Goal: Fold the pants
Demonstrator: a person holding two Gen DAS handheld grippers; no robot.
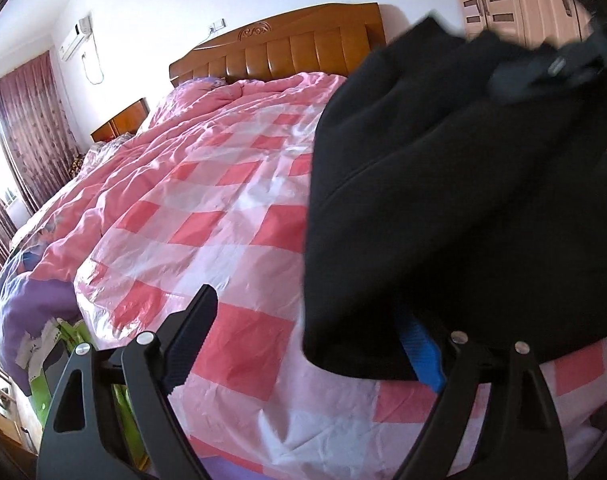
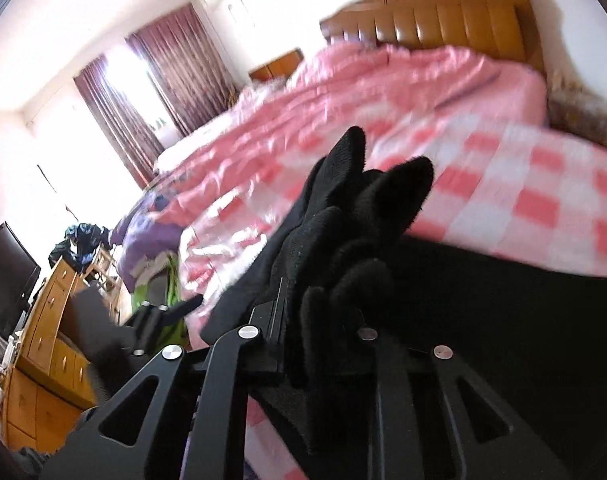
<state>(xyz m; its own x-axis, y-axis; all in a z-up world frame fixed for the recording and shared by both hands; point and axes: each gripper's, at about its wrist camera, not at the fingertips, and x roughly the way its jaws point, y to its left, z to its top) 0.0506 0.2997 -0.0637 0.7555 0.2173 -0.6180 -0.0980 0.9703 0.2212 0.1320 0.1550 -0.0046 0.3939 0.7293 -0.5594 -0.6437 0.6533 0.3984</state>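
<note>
The black pants (image 1: 455,208) hang lifted above the pink checked sheet (image 1: 231,216) on the bed. My left gripper (image 1: 303,332) stands wide open; its left finger (image 1: 191,340) is bare, and the pants drape over its right finger with the blue pad (image 1: 421,350). In the right wrist view my right gripper (image 2: 323,320) is shut on a bunched fold of the black pants (image 2: 343,232), which trail right and down. The right gripper also shows, blurred, at the top right of the left wrist view (image 1: 559,66), holding the cloth up.
A wooden headboard (image 1: 287,52) and a pink quilt (image 1: 239,104) lie at the far end of the bed. A purple blanket (image 1: 19,300) and green bags (image 1: 75,336) are at the left bed edge. A wooden dresser (image 2: 51,328) and a TV (image 2: 7,276) stand at left.
</note>
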